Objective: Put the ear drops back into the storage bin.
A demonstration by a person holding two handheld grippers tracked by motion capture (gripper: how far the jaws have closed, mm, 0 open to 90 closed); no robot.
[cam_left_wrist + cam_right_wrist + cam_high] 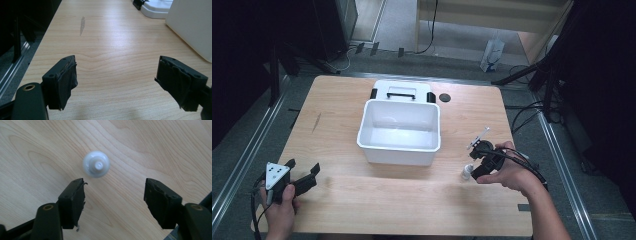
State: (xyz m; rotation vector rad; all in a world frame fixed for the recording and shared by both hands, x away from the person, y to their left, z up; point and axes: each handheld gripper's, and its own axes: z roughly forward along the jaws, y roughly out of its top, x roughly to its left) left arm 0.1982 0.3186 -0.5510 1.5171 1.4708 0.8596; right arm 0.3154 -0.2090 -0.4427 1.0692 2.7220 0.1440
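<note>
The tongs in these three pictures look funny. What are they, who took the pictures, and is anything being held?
A person sits at a wooden table and holds black tongs in each hand. One camera looks down from above. Two more ride on the tongs themselves, so you see black jaws poking up. The left tongs are open over bare wood. The right tongs are open too, pointing down at a small white bottle standing on the table. In the middle sits an open white box, with its lid lying behind it. Nothing is held.

Item count, counter (362, 200)
One white bin (399, 131); one white lid (402, 91) with black latches; one small white bottle (467, 172); one black disc (444, 97).
</note>
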